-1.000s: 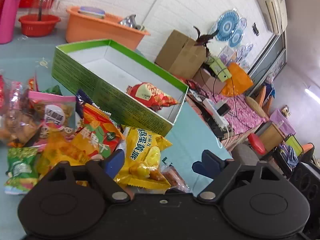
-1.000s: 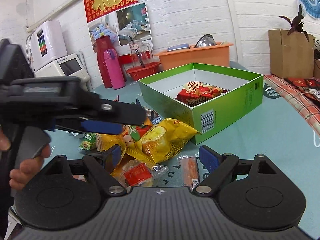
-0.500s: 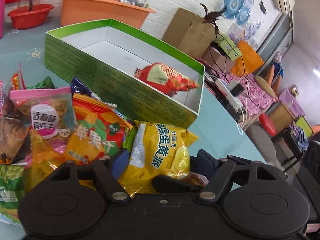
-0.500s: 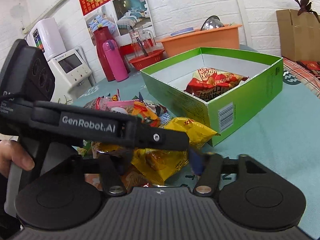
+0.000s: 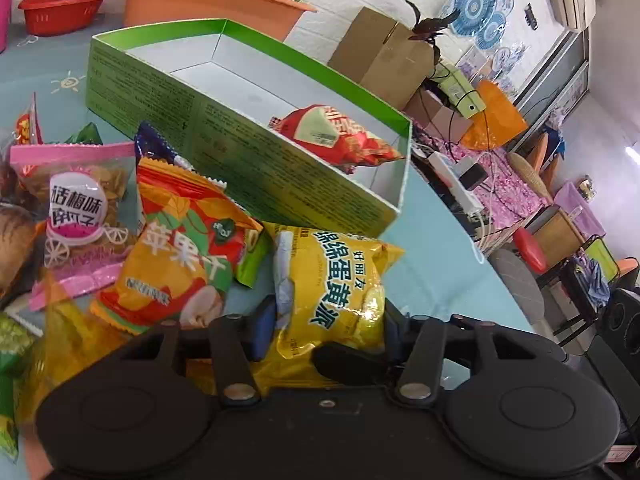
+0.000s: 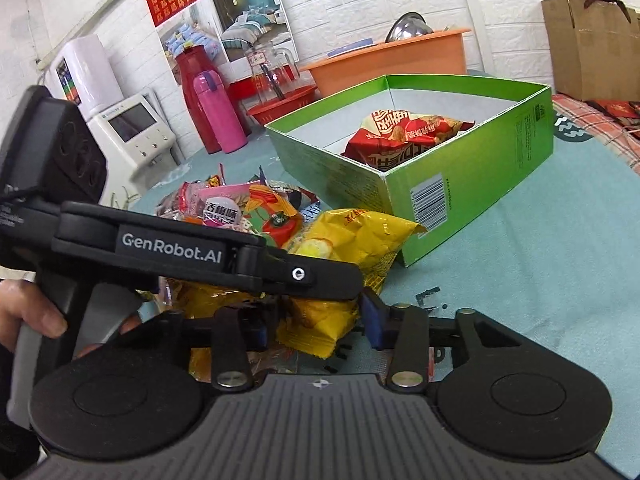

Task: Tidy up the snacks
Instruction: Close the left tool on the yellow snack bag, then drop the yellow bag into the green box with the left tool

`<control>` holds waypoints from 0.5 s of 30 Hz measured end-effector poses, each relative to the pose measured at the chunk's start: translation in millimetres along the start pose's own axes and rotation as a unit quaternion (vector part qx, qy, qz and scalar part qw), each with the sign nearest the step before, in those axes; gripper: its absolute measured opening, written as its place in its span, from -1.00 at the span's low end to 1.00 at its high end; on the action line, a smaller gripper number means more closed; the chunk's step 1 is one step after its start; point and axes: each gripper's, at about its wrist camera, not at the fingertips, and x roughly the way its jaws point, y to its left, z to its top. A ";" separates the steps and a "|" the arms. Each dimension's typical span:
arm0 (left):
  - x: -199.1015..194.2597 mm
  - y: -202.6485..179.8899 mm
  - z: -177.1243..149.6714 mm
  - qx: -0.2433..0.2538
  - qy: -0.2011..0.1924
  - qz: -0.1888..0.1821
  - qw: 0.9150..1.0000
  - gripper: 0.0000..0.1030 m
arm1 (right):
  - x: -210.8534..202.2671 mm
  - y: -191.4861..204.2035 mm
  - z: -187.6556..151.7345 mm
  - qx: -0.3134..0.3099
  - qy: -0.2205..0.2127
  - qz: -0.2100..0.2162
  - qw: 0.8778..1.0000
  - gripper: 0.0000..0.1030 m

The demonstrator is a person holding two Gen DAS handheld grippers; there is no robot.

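One red bag [image 5: 340,136] in the box [image 5: 248,168]; the pile [image 5: 120,232] waits. Both grippers, left [image 5: 324,328] and right [image 6: 316,324], have just been closing, fingers now pinching the yellow bag [image 5: 336,280].

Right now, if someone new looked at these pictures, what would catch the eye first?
Probably the green box on the teal table, holding one red snack bag. Next, the colourful snack pile beside it, where the left gripper and right gripper have just been closing, with the yellow bag between the left's jaws.

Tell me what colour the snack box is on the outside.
Green box, white inside; clearest in the right wrist view.
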 end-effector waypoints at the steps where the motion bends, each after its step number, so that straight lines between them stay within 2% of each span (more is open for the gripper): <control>1: -6.2 -3.7 -1.4 0.002 -0.008 -0.002 1.000 0.49 | -3.7 3.9 0.1 -0.007 -0.003 -0.003 1.000 0.32; 8: -54.8 -32.9 15.8 0.042 -0.087 -0.009 0.995 0.48 | -38.1 27.3 19.6 -0.072 -0.073 -0.006 0.995 0.31; 15: -64.7 -39.4 59.3 0.050 -0.133 -0.011 0.990 0.49 | -34.9 31.9 63.4 -0.110 -0.131 -0.011 0.985 0.32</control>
